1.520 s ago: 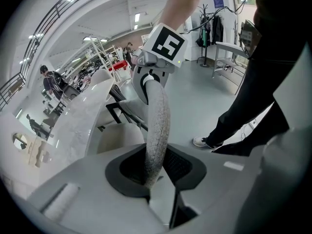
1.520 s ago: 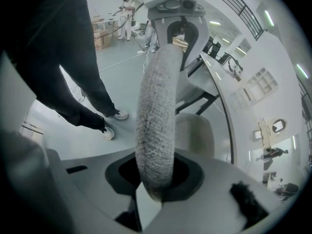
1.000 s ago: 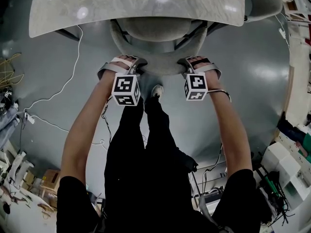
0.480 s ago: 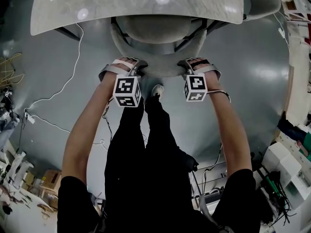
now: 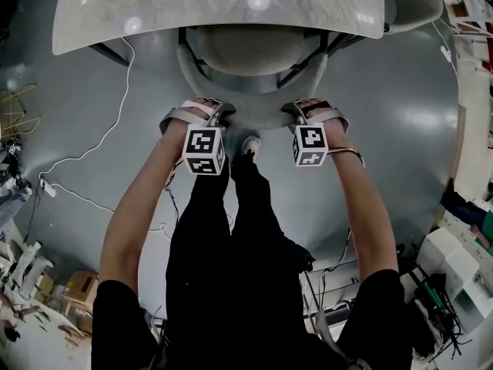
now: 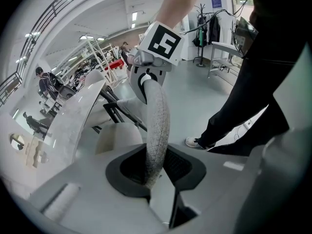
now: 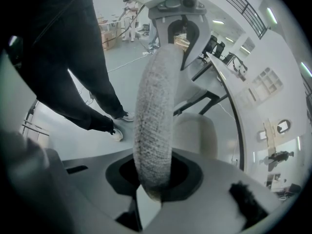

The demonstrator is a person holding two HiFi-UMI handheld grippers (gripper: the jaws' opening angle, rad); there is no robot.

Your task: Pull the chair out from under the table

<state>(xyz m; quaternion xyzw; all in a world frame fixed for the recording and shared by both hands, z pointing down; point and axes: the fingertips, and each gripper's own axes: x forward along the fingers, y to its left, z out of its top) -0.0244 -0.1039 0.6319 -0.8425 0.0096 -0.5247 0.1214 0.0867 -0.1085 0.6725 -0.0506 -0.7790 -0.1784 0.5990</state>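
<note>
Nearest us, our black trouser legs (image 5: 223, 237) run down to a pale shoe (image 5: 248, 142) on the grey floor (image 5: 385, 129). Just past the shoe, our left gripper (image 6: 157, 172) is clamped on the curved, speckled backrest rim (image 5: 258, 116) of the chair (image 5: 246, 48). Our right gripper (image 7: 153, 172) is clamped on the same rim further right, so the rim runs between both pairs of jaws. Beyond the rim, the chair's pale seat lies partly beneath the near edge of the marbled table (image 5: 216, 6). A white cable (image 5: 115, 122) trails over the floor on our left.
</note>
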